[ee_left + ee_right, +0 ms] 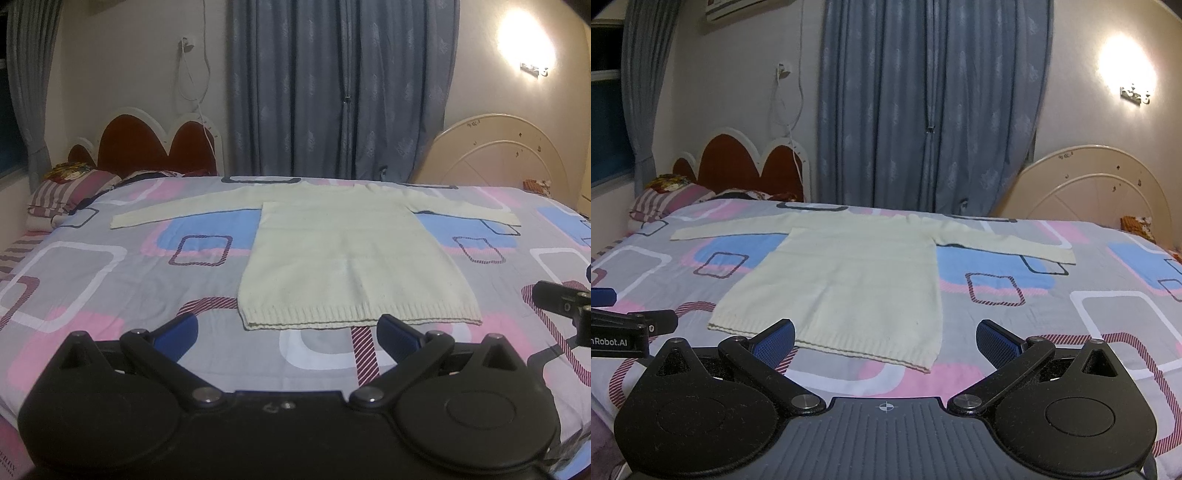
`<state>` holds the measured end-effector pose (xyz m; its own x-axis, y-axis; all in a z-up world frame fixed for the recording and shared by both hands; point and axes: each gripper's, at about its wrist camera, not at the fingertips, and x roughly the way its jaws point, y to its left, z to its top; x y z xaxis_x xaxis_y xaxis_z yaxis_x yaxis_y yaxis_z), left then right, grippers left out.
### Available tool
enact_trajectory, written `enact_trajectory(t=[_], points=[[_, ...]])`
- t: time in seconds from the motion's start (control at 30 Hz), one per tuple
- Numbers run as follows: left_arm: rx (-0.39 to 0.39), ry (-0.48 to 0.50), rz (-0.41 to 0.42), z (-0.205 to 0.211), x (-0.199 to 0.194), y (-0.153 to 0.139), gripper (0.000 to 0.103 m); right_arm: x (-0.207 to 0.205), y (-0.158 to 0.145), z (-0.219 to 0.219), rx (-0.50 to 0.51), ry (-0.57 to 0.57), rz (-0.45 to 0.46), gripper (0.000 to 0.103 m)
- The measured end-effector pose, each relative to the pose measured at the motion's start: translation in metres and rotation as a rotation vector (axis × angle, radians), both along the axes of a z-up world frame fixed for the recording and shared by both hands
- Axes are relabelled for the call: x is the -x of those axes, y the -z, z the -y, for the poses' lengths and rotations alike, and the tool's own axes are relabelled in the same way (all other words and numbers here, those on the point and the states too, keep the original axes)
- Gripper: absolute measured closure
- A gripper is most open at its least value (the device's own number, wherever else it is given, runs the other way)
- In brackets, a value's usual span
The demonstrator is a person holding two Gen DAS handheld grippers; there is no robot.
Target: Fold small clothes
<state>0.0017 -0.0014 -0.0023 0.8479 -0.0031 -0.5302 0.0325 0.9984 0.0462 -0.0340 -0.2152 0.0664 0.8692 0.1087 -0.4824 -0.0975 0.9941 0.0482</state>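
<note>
Left gripper (288, 328): my jaws are spread wide, blue pads (177, 334) well apart, nothing between them and nothing touched. They hover just short of the sweater's hem, above the bedsheet (92, 280).

Right gripper (885, 338): jaws equally wide apart, empty, pads (997, 339) clear of the cloth. The left pad sits in front of the hem's near edge; I cannot tell whether it touches. The left gripper's tip shows at the far left edge of the right wrist view, low over the sheet.

Sweater (343, 258): cream knit, lying flat on the bed, centre of both views. Ribbed hem towards me, neck at the far side. Both sleeves stretched out sideways, left sleeve (166, 216) reaching towards the pillows, right sleeve (476, 214) angled slightly downward. No folds visible.

Surroundings, left to right:
- Striped pillows (66, 192) at the far left end of the bed, well apart from the left sleeve.
- Red scalloped headboard (147, 147) behind them; a white cable (195, 85) hangs from a wall socket above it.
- Blue-grey curtains (340, 85) behind the bed, centre.
- Cream arched board (498, 155) against the wall at right.
- Wall lamp (528, 48), lit, upper right.

Nothing lies between my jaws and the hem.
</note>
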Motion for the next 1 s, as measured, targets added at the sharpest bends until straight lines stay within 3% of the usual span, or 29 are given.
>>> enact_trajectory(t=[0.67,0.77,0.9,1.0], points=[[-0.005,-0.017,-0.004,-0.001,-0.002,0.0,0.0,0.002,-0.002,-0.001,-0.005,0.004,-0.006,0.0],[-0.006,-0.038,0.031,-0.002,-0.001,-0.003,0.0,0.001,-0.001,0.0,-0.015,-0.002,-0.024,0.0],[0.09,-0.016,0.042,-0.01,-0.014,-0.009,0.0,-0.001,-0.002,0.008,-0.023,0.011,-0.022,0.0],[0.124,0.063,0.035,-0.009,-0.031,-0.012,0.004,-0.008,-0.005,0.023,-0.045,0.046,-0.014,0.0]])
